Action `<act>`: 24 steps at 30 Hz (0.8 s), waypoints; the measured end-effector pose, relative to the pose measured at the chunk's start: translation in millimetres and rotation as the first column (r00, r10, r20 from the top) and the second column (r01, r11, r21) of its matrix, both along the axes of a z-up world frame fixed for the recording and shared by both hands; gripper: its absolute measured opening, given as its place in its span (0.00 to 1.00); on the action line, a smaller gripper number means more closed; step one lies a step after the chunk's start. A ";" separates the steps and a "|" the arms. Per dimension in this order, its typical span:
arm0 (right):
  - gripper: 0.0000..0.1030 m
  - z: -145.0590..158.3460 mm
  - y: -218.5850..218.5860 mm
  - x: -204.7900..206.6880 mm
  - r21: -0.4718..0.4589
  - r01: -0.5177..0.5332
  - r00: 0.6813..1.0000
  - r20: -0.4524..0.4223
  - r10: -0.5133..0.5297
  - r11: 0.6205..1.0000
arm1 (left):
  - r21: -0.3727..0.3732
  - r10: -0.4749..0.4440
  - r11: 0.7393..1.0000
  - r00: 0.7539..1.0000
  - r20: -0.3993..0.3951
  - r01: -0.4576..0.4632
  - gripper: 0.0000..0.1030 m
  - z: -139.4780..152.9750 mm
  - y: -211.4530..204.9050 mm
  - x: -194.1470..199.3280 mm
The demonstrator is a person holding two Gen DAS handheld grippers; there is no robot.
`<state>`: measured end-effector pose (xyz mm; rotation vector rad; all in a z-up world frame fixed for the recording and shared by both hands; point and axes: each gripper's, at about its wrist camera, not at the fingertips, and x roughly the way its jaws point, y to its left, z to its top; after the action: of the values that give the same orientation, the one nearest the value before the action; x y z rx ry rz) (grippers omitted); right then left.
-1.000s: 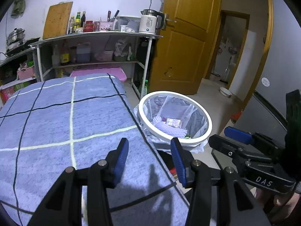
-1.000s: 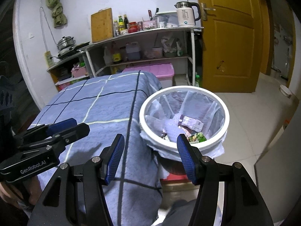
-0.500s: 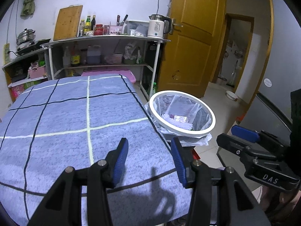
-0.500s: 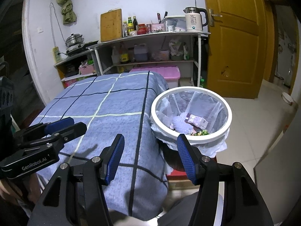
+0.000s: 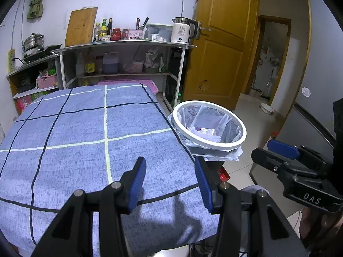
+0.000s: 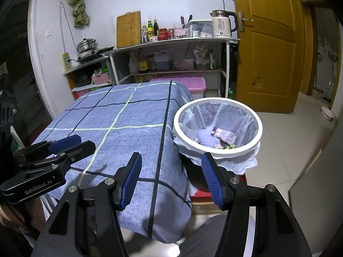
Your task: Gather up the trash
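Note:
A white-rimmed trash bin (image 5: 227, 144) with a clear liner stands at the table's right edge; it also shows in the right wrist view (image 6: 253, 145). Inside lie a purple packet (image 6: 224, 135), pale wrappers and some green scraps. My left gripper (image 5: 170, 183) is open and empty, held above the near right part of the blue checked tablecloth (image 5: 85, 132). My right gripper (image 6: 171, 181) is open and empty, above the table's near corner, left of the bin. Each gripper shows in the other's view, the right one (image 5: 295, 171) and the left one (image 6: 49, 160).
A metal shelf unit (image 5: 128, 57) with bottles, a kettle (image 5: 182, 33) and a cutting board stands behind the table. A pink lidded box (image 6: 186, 83) sits on the floor under it. A wooden door (image 5: 216, 49) is at the right. A red box (image 6: 201, 197) sits under the bin.
Both grippers have pulled back and risen away from the bin and table, so the bin looks smaller and farther. Both stay open and empty.

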<state>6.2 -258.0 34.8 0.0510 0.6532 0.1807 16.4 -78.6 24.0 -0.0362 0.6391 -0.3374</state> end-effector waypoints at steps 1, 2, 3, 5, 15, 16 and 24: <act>0.57 0.0 -0.1 -0.3 0.000 0.000 1.000 0.000 0.000 1.000 | 0.001 0.000 1.000 1.000 0.000 0.000 0.48 0.2 0.2 0.1; 0.57 0.4 -0.2 -0.6 0.000 0.000 1.000 0.000 0.000 1.000 | 0.001 0.000 1.000 1.000 0.001 0.000 0.48 0.2 0.3 0.0; 0.57 0.3 -0.2 -0.5 0.000 0.000 1.000 0.001 0.000 1.000 | 0.000 0.000 1.000 1.000 0.001 0.000 0.48 0.3 0.3 0.0; 0.57 0.2 -0.2 -0.4 0.000 0.000 1.000 0.000 0.000 1.000 | 0.000 0.000 1.000 1.000 0.002 0.000 0.48 0.0 0.0 0.0; 0.57 0.2 -1.8 -1.7 0.000 -0.001 1.000 -0.004 0.001 1.000 | 0.000 -0.001 1.000 1.000 0.002 0.001 0.48 -0.4 0.1 0.0; 0.57 0.2 -1.3 -1.5 0.000 -0.001 1.000 -0.003 0.001 1.000 | 0.000 -0.001 1.000 1.000 0.002 0.001 0.48 -0.5 0.1 0.0; 0.57 -0.3 -1.6 -1.3 0.000 -0.001 1.000 -0.006 0.001 1.000 | 0.001 0.000 1.000 1.000 0.000 0.000 0.51 -1.3 -0.6 0.0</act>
<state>4.9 -259.6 34.5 0.0513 0.6594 0.1818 16.5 -79.2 22.7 -0.0354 0.6392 -0.3373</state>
